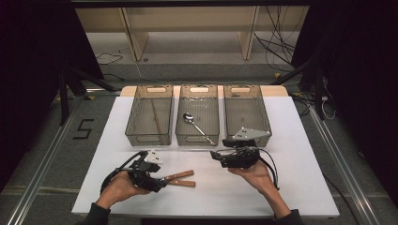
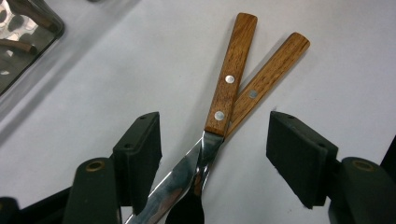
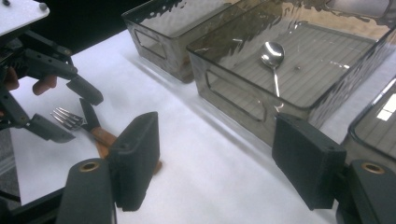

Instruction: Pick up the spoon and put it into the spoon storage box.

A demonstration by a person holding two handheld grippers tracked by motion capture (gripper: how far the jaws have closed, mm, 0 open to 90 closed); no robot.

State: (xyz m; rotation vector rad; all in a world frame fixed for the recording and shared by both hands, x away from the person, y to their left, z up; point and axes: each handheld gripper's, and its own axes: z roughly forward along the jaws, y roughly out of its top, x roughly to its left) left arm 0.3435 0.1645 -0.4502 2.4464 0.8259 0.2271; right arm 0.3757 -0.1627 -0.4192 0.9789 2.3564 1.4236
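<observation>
High view: white table [image 1: 291, 183], seemingly dark room.

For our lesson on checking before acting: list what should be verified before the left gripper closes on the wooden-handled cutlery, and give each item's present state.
1. Left gripper fingers open: ok.
2. Cutlery between the fingers: ok; the metal ends of the two wooden-handled pieces lie in the gap.
3. One piece alone in the gap: not ok; the two cross there.
4. Pads touching metal: cannot tell.
5. Right gripper clear of the cutlery: ok; open, near the bins.
6. Room in the bins: ok; the middle bin holds one spoon.
</observation>
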